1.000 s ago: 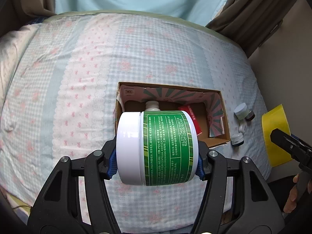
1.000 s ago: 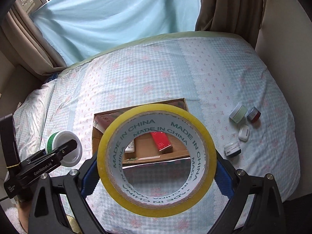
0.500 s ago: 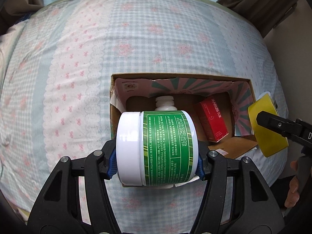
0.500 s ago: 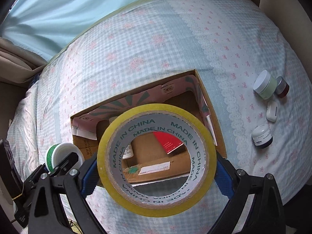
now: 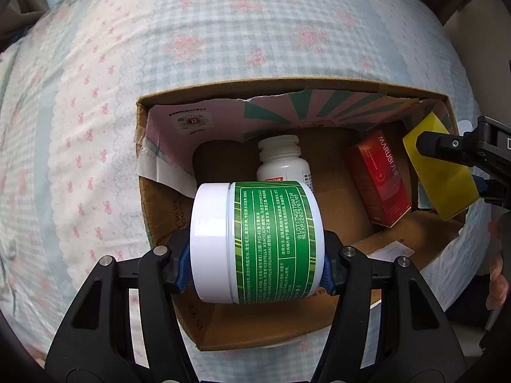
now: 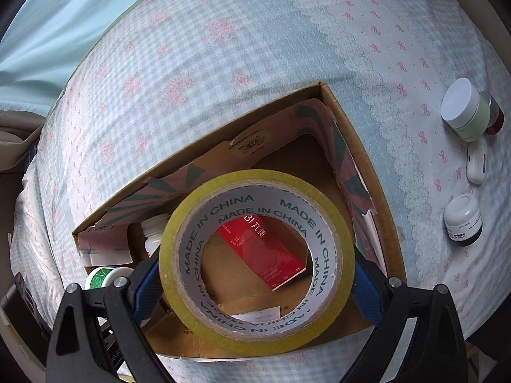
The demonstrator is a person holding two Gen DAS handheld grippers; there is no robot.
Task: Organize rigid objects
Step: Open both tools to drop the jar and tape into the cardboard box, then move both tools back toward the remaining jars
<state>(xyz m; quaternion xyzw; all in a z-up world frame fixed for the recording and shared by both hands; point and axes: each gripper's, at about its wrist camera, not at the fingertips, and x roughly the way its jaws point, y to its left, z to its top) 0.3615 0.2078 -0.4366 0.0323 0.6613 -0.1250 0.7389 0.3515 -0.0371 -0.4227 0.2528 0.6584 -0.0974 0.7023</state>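
Note:
My left gripper [image 5: 255,255] is shut on a green-labelled white jar [image 5: 255,242], held on its side over the near left part of an open cardboard box [image 5: 287,91]. My right gripper [image 6: 255,271] is shut on a yellow tape roll [image 6: 255,328], held above the box [image 6: 361,146]; the roll also shows in the left wrist view [image 5: 444,178] at the box's right wall. Inside the box lie a white bottle [image 5: 281,159] and a red carton [image 5: 377,178], which also shows through the roll [image 6: 271,255].
The box sits on a bed with a checked, flowered cover [image 5: 223,32]. To the box's right on the bed are a pale green jar [image 6: 466,108], a dark red jar [image 6: 496,115], a small white case [image 6: 476,164] and a white-and-black jar [image 6: 463,220]. A wall is at the right.
Both grippers moved forward and down towards the box with their loads. The jar and the tape roll now hang over the box opening.

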